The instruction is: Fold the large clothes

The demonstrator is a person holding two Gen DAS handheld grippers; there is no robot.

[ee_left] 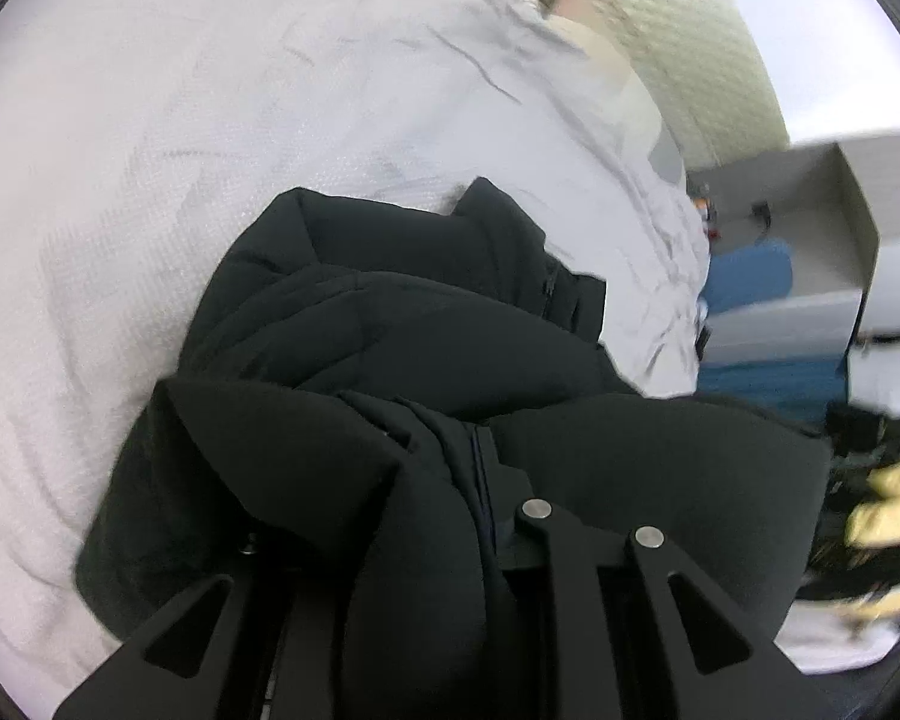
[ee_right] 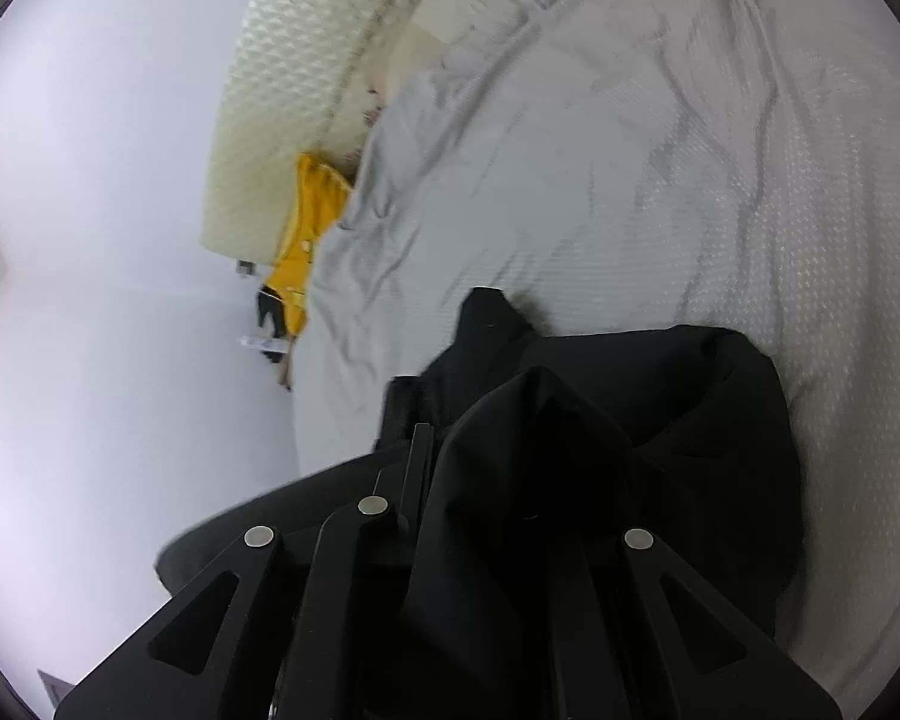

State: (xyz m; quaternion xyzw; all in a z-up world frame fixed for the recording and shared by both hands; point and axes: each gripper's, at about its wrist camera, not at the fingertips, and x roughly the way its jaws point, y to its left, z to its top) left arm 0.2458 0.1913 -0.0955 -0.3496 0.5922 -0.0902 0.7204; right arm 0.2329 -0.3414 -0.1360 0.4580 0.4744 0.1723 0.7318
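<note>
A large black padded jacket [ee_left: 390, 324] lies bunched on a white bed sheet [ee_left: 180, 150]. My left gripper [ee_left: 486, 516] is shut on a fold of the jacket, which drapes over its fingers and hides the tips. The same black jacket [ee_right: 660, 420] shows in the right wrist view on the white sheet [ee_right: 630, 150]. My right gripper [ee_right: 480, 498] is shut on another fold of it, cloth heaped over the fingers and hiding the tips.
A quilted cream headboard [ee_left: 678, 18] stands at the bed's far end. Grey open boxes [ee_left: 810, 228] and blue cloth [ee_left: 750, 270] sit beside the bed, with yellow items [ee_left: 888, 504] lower right. A yellow garment [ee_right: 306, 240] hangs at the bed's edge by a white wall [ee_right: 90, 240].
</note>
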